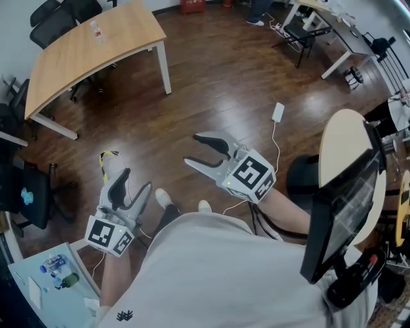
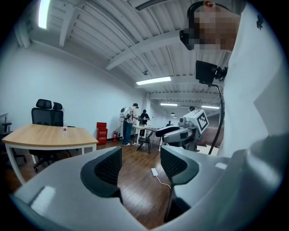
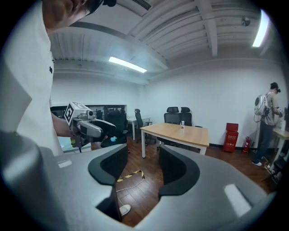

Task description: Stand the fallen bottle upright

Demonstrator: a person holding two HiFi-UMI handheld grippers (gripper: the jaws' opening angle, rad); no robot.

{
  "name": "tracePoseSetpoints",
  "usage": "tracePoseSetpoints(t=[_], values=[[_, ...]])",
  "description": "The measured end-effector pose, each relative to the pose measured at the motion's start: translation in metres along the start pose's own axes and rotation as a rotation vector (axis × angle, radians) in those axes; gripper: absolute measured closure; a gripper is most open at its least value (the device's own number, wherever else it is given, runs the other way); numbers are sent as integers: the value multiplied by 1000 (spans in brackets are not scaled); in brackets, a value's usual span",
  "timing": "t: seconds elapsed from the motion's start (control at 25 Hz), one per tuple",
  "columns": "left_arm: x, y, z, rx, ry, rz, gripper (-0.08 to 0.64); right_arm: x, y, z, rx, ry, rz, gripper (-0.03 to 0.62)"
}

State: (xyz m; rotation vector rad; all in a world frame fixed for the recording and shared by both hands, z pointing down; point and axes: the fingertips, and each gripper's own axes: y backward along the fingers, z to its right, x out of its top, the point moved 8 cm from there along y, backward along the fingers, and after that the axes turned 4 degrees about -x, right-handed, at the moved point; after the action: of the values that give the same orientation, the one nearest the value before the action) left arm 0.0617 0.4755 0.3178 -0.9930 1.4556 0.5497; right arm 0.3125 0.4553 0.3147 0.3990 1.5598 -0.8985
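Note:
A small clear bottle sits on the light wooden table at the far left of the room. In the right gripper view the bottle looks upright on the table top, and so does the bottle in the left gripper view. Both grippers are held in the air over the wooden floor, far from the table. My left gripper is open and holds nothing. My right gripper is also open and holds nothing.
Black office chairs stand behind the table. A white power adapter with its cable and a yellow-black cable lie on the floor. A pale side table with small bottles is at bottom left. A monitor stands at right. People work at a far desk.

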Motion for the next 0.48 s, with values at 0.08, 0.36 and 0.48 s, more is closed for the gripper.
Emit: tracePoseSetpoints(t=[0.08, 0.36, 0.48], values=[[-3, 0, 4, 3, 8, -19, 293, -3, 3, 1, 5, -2, 0, 368], [-32, 37, -15, 24, 22, 13, 293, -25, -27, -27, 1, -1, -34, 371], [-54, 62, -43, 19, 35, 29, 293, -33, -55, -47, -31, -5, -49, 374]])
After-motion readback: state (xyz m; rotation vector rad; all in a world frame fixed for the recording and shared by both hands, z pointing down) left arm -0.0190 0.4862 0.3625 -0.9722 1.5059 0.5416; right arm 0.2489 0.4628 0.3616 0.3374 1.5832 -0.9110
